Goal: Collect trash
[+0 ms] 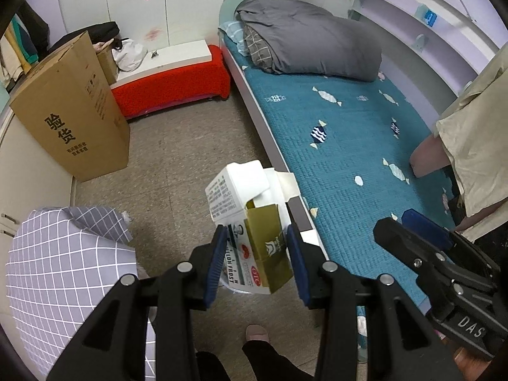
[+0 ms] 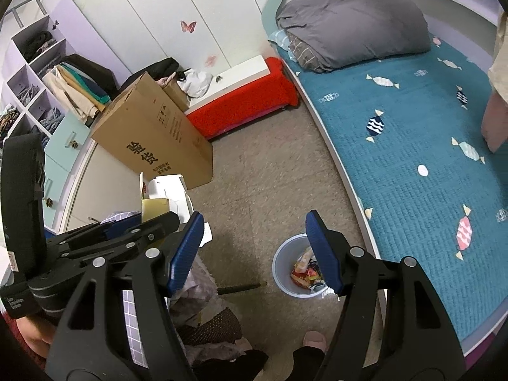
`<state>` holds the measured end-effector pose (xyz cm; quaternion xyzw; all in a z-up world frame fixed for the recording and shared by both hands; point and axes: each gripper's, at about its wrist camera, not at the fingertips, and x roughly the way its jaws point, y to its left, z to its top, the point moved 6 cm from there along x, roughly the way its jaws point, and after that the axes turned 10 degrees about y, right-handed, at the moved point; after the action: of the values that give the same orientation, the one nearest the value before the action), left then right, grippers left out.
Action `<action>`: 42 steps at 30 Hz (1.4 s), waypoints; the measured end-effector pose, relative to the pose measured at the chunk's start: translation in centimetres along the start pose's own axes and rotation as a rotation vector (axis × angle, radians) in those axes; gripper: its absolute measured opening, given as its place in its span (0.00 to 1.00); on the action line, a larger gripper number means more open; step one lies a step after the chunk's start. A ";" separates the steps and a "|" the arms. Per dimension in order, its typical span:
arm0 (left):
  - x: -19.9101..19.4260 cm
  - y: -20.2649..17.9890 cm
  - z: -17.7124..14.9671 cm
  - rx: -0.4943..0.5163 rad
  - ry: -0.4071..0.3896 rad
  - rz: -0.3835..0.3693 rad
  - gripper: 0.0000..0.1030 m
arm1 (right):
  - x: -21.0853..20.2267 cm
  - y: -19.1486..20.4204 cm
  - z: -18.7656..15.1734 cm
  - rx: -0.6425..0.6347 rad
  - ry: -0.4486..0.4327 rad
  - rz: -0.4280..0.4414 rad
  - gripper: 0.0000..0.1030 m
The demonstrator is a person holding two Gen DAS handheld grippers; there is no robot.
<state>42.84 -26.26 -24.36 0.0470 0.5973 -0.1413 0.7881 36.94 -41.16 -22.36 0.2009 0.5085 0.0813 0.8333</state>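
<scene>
My left gripper (image 1: 255, 250) is shut on crumpled cardboard packaging (image 1: 250, 222), a white medicine box with a gold box tucked in it, held above the floor beside the bed edge. The same packaging (image 2: 165, 195) shows at the left of the right wrist view, in front of the left gripper. My right gripper (image 2: 254, 250) is open and empty, high above the floor. A small white trash bin (image 2: 293, 265) with colourful wrappers in it stands on the floor below, partly behind the right finger (image 2: 324, 254). In the left wrist view the bin is mostly hidden under the packaging.
A bed with a teal quilt (image 1: 349, 146) and a grey duvet (image 1: 304, 38) runs along the right. A large cardboard box (image 1: 73, 117) stands at the left by the wardrobe. A red bench (image 1: 171, 82) is at the back. A grey checked cloth (image 1: 63, 270) lies at lower left.
</scene>
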 end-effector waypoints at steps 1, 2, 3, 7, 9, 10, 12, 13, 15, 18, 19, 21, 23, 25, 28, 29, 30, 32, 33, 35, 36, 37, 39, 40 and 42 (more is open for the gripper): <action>0.0 -0.1 0.0 0.001 -0.003 -0.002 0.40 | -0.3 -0.1 0.0 0.003 -0.004 -0.001 0.64; -0.1 -0.3 0.2 0.000 -0.011 -0.007 0.40 | -0.4 -0.3 0.0 0.004 -0.007 -0.001 0.64; -0.1 -0.4 0.2 -0.002 -0.016 -0.009 0.42 | -0.6 -0.3 -0.1 0.005 -0.011 -0.002 0.64; -0.2 -0.5 0.4 -0.035 -0.028 0.005 0.65 | -1.0 -0.9 -0.2 0.010 -0.015 -0.001 0.64; -0.4 -0.4 0.3 -0.051 -0.033 0.010 0.68 | -1.2 -1.1 -0.2 0.011 -0.016 0.001 0.64; -0.5 -0.5 0.2 -0.054 -0.035 0.013 0.69 | -1.3 -1.1 -0.3 0.009 -0.014 0.003 0.64; -0.8 -0.5 -0.1 -0.062 -0.042 0.022 0.69 | -1.3 -1.2 -0.3 0.005 -0.012 0.007 0.64; -1.0 -0.5 -0.3 -0.063 -0.046 0.024 0.69 | -1.3 -1.1 -0.5 0.000 -0.010 0.009 0.64; -1.4 -0.3 -0.8 -0.068 -0.052 0.036 0.69 | -1.3 -0.9 -0.7 -0.009 -0.005 0.013 0.64; -2.0 0.1 -1.7 -0.072 -0.059 0.049 0.69 | -1.4 -0.2 -1.4 -0.032 0.005 0.022 0.64; -2.3 0.2 -2.1 -0.076 -0.062 0.054 0.69 | -1.5 0.0 -1.6 -0.039 0.007 0.024 0.64; -3.0 0.6 -2.9 -0.089 -0.072 0.057 0.69 | -1.7 0.5 -2.1 -0.056 0.010 0.029 0.64; -3.7 1.0 -3.6 -0.095 -0.084 0.064 0.69 | -2.1 1.5 -2.8 -0.075 0.007 0.031 0.64; -4.7 1.4 -4.5 -0.102 -0.103 0.070 0.69 | -2.5 2.2 -3.4 -0.091 0.003 0.032 0.64; -6.4 2.1 -5.9 -0.111 -0.136 0.076 0.69 | -3.5 3.8 -4.7 -0.130 -0.015 0.026 0.64; -7.0 2.3 -6.4 -0.114 -0.149 0.080 0.69 | -3.8 4.2 -5.0 -0.140 -0.023 0.025 0.64; -7.9 2.6 -7.1 -0.114 -0.168 0.085 0.69 | -4.4 4.9 -5.5 -0.156 -0.035 0.023 0.64; -9.5 3.1 -8.3 -0.114 -0.202 0.099 0.70 | -5.2 5.7 -6.1 -0.172 -0.050 0.022 0.64; -10.2 3.4 -8.8 -0.114 -0.215 0.103 0.70 | -5.7 6.3 -6.6 -0.178 -0.061 0.026 0.64; -11.8 4.0 -10.0 -0.114 -0.250 0.117 0.70 | -6.8 7.4 -7.5 -0.193 -0.093 0.019 0.64; -13.1 4.4 -10.9 -0.112 -0.279 0.128 0.71 | -7.4 7.8 -7.9 -0.204 -0.108 0.016 0.64; -14.0 4.7 -11.5 -0.111 -0.301 0.134 0.73 | -8.1 8.6 -8.4 -0.219 -0.132 0.011 0.65; -15.9 5.2 -12.9 -0.111 -0.346 0.141 0.76 | -9.4 10.0 -9.4 -0.246 -0.169 -0.001 0.66; -16.9 5.4 -13.8 -0.105 -0.367 0.143 0.77 | -10.2 10.9 -10.1 -0.261 -0.194 -0.002 0.67; -18.8 5.9 -15.5 -0.098 -0.409 0.157 0.79 | -11.5 12.2 -11.1 -0.276 -0.227 -0.003 0.70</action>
<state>25.48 -13.76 -11.30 0.0255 0.4256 -0.0570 0.9028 22.60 -31.24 -12.43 0.0918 0.3955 0.1261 0.9051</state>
